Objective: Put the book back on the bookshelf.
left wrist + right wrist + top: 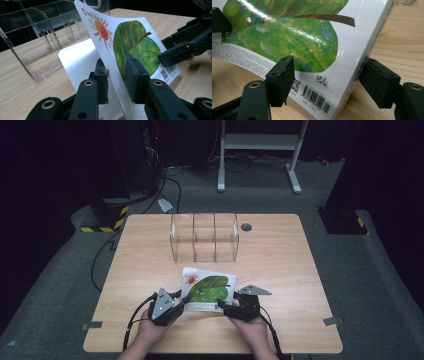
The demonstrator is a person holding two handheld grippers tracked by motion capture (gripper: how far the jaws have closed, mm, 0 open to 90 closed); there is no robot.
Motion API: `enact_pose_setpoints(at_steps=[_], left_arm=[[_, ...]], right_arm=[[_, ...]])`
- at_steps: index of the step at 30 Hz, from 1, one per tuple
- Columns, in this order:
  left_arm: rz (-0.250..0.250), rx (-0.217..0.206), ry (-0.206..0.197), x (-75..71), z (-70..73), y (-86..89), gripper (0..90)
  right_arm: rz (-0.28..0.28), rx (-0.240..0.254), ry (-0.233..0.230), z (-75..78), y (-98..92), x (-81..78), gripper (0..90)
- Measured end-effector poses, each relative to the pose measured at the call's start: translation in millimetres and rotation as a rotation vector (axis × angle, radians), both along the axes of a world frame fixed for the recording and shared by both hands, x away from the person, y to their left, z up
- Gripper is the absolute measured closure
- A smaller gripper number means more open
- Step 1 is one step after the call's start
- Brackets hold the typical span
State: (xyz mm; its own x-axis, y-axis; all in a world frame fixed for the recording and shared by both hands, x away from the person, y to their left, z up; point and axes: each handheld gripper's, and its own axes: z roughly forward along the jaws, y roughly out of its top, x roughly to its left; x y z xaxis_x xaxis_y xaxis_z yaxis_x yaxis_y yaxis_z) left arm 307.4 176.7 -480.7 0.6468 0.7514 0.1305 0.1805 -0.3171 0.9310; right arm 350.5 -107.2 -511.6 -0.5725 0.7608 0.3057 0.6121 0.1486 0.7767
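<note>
A picture book [207,290] with a green leaf and a red sun on its white cover lies near the table's front edge. My left gripper [182,301] is at its left side. In the left gripper view the gripper [117,72] is shut on the lifted cover [130,40], which stands up off the white page [77,60] below. My right gripper [224,305] is at the book's right corner. In the right gripper view its jaws [329,80] straddle the spine corner by the barcode of the book [299,37], one over the cover, one beside the spine, without clearly pressing.
A clear plastic organizer [204,237] with upright dividers stands mid-table behind the book, also close by in the left gripper view [37,50]. The wooden table [150,250] has a round grommet hole [246,226] at the back. A white frame [260,142] stands on the floor beyond.
</note>
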Motion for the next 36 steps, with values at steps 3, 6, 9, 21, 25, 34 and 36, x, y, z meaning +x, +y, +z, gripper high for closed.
enact_pose_setpoints(at_steps=[3,6,9,21,25,34,36], left_arm=[[0.002,0.001,0.000,0.0,0.1,0.5,71.8],[0.002,0.014,0.003,0.7,-0.7,1.2,71.8],[0.005,0.015,0.010,1.3,-1.5,1.5,71.8],[0.020,0.049,0.053,7.1,-12.0,3.9,71.7],[0.026,0.058,0.066,9.7,-17.1,3.9,71.8],[0.032,0.080,0.091,13.7,-26.9,5.6,71.2],[0.029,0.089,0.098,14.4,-29.1,6.3,70.7]], right_arm=[[-0.004,-0.002,-0.016,0.9,-0.3,-0.9,29.8],[-0.011,0.003,-0.029,1.9,-1.1,-1.9,30.1],[-0.021,0.005,-0.045,3.2,-1.9,-3.6,31.1],[-0.038,-0.011,-0.119,8.4,-5.0,-9.1,33.4],[-0.040,-0.020,-0.135,9.7,-5.1,-10.8,33.8],[-0.036,-0.059,-0.178,10.5,-2.6,-16.0,35.0],[-0.032,-0.062,-0.183,10.7,-2.2,-17.5,35.3]])
